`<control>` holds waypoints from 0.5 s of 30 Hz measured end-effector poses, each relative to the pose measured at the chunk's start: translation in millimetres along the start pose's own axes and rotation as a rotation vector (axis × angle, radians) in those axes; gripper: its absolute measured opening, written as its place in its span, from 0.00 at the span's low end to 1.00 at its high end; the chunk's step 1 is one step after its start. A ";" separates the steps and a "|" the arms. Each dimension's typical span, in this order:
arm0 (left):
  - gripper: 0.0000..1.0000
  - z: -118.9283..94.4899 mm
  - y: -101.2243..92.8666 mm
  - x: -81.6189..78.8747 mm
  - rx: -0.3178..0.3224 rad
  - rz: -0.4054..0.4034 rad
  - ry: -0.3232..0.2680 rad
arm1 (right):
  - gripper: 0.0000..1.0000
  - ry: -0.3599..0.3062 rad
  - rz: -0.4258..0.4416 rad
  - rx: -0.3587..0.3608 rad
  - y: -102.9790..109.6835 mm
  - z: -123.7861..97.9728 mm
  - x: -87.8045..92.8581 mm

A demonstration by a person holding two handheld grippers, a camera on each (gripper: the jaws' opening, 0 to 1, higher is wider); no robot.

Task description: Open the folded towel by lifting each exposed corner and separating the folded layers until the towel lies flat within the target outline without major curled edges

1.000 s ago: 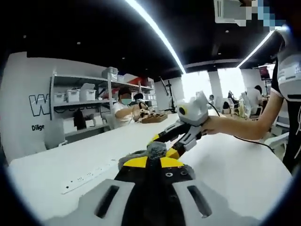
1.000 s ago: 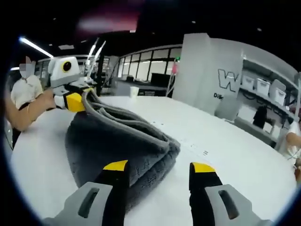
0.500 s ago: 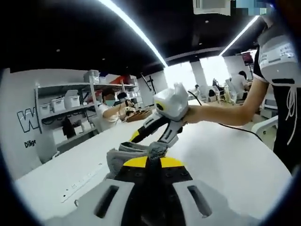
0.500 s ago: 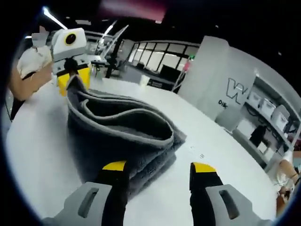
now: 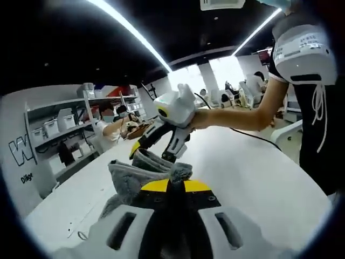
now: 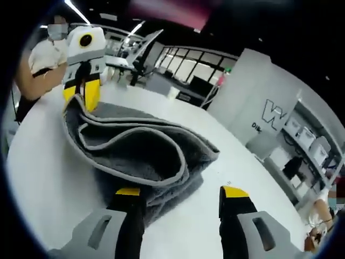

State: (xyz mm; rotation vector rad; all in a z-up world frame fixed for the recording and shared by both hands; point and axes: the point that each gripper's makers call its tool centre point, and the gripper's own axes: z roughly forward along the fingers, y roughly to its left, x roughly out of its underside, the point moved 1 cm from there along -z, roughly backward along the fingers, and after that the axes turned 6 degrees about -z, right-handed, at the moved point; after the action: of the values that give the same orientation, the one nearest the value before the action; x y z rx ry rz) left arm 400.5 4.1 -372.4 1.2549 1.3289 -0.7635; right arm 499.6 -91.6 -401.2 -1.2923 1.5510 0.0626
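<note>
Towel (image 6: 135,156) corner clenched in left tongs (image 6: 81,100), right tongs (image 6: 180,194) spread at the fold — peel upward slowly, layers parting, off the desk (image 6: 38,178).

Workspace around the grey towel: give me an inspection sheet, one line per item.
Surface: white table, bare around the towel.
Job's things: grey towel, partly opened, its top layer lifted off the lower layers; target outline not seen.
Clutter: white strip lying on the table near its edge.
Grippers: left tool shut on a towel corner; right tool open, one jaw against the towel's near fold, gripping nothing.
Cables: black cable running under the person's forearm across the table.
Surroundings: shelf rack with white bins, people seated at a far table, wall with a large letter W, ceiling light strips.
</note>
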 end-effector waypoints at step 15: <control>0.07 -8.4 -27.9 4.9 0.044 0.030 0.037 | 0.53 -0.013 0.000 -0.036 25.5 -21.6 -5.3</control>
State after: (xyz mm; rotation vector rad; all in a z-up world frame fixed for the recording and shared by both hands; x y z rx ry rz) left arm 372.5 6.8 -381.6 1.3265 1.3268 -0.7551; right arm 465.7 -90.8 -401.9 -1.3180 1.5454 0.0989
